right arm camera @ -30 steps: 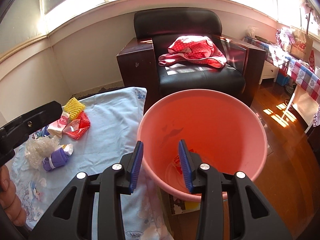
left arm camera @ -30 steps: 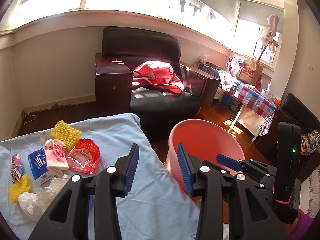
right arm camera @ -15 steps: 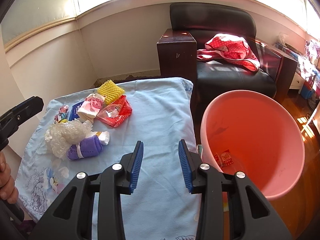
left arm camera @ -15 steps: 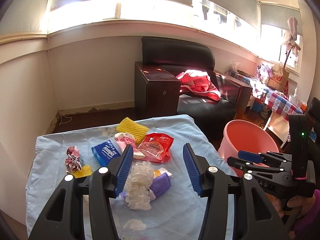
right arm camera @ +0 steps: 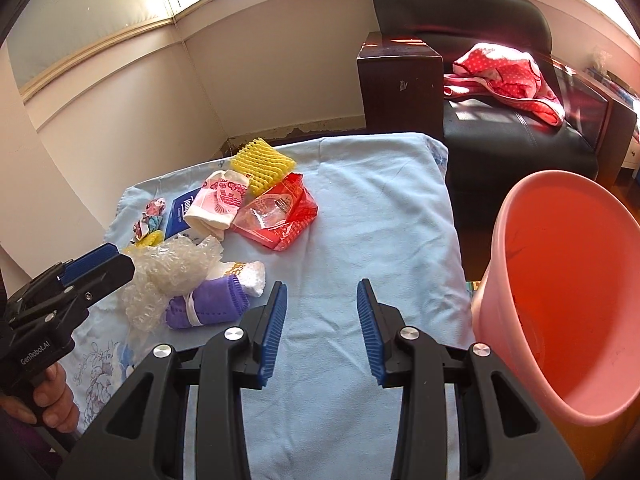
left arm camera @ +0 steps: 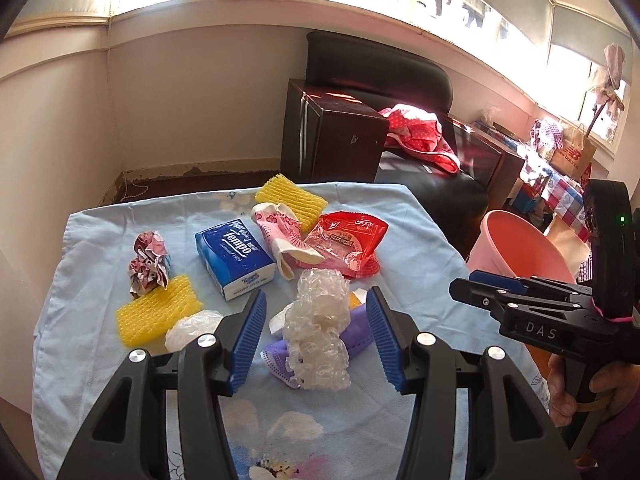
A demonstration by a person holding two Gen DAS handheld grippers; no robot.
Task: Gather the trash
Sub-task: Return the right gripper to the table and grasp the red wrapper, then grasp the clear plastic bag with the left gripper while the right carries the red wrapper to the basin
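Observation:
Trash lies on a blue cloth-covered table [left arm camera: 420, 240]: a clear bubble-wrap wad [left arm camera: 318, 336] on a purple mask [left arm camera: 358, 330], a red wrapper [left arm camera: 348, 244], a blue Tempo tissue pack [left arm camera: 236, 258], two yellow foam nets [left arm camera: 290, 200], a crumpled paper [left arm camera: 146, 268]. My left gripper [left arm camera: 316, 338] is open, its jaws on either side of the bubble wrap. My right gripper [right arm camera: 320, 332] is open and empty over bare cloth, left of the pink bucket [right arm camera: 560, 320]. The bubble wrap [right arm camera: 168, 272] and mask [right arm camera: 208, 306] also show in the right wrist view.
A black armchair [right arm camera: 500, 120] with a red spotted cloth [right arm camera: 508, 76] stands behind the table, with a dark wooden side cabinet [right arm camera: 400, 84] next to it. A pink patterned bag [left arm camera: 280, 236] and a white plastic wad [left arm camera: 192, 328] lie among the trash.
Both grippers swung left from the bucket toward the table. My left gripper came down over the bubble wrap. The bucket now sits at the right edge of both views.

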